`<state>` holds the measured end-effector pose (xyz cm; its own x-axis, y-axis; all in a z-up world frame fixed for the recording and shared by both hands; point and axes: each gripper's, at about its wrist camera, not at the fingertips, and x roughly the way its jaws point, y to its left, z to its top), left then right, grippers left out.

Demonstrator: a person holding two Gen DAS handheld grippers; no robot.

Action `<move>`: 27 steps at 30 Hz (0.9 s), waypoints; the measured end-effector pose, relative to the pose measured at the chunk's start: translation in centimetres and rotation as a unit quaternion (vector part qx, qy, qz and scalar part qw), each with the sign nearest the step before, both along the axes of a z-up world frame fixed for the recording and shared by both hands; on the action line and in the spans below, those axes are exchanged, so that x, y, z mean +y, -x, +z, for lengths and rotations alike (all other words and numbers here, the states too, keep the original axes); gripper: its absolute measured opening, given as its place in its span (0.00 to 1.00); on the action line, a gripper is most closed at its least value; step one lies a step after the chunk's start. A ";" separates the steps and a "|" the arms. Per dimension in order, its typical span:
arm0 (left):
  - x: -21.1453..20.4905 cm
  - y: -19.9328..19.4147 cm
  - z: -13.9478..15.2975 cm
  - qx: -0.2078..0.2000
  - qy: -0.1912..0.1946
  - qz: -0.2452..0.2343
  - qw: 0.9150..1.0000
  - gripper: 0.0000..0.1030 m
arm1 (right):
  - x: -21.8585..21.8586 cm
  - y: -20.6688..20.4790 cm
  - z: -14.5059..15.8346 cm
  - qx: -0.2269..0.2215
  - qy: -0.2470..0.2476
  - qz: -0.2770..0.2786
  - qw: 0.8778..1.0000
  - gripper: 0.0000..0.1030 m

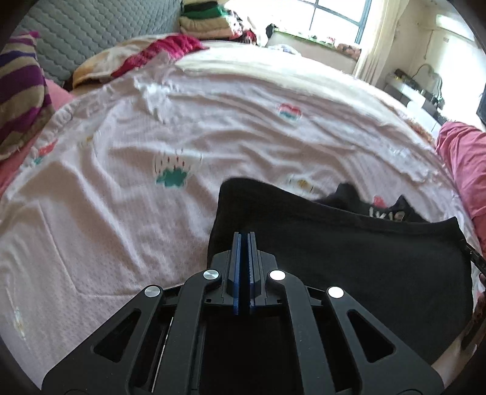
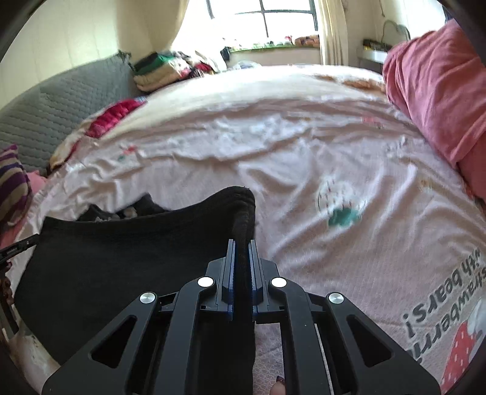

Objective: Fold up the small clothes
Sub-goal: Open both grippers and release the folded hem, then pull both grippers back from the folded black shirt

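A black garment (image 1: 349, 258) is held up over the pale pink bedsheet (image 1: 121, 182), stretched between the two grippers. My left gripper (image 1: 244, 235) is shut on its left edge; the blue pads (image 1: 236, 261) are pressed together on the cloth. My right gripper (image 2: 242, 243) is shut on the garment's right corner (image 2: 243, 212), and a black fold runs between its pads. The garment (image 2: 121, 267) spreads to the left in the right wrist view. White print shows on a lower part of it (image 1: 385, 215).
A striped purple cushion (image 1: 21, 97) lies at the left. A pink pillow (image 2: 437, 91) lies at the right. Folded clothes (image 1: 206, 18) are stacked at the far edge by a grey quilted backrest (image 1: 91, 33). A red knit item (image 1: 164, 51) lies on the bed.
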<state>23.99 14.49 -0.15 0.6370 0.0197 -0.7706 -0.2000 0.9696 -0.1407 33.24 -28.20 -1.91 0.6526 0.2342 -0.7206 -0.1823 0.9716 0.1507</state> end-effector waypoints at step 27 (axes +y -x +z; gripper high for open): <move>-3.0 5.3 2.9 -0.013 0.011 -0.053 0.998 0.46 | 2.2 7.2 2.6 -0.047 0.034 0.053 0.997 0.39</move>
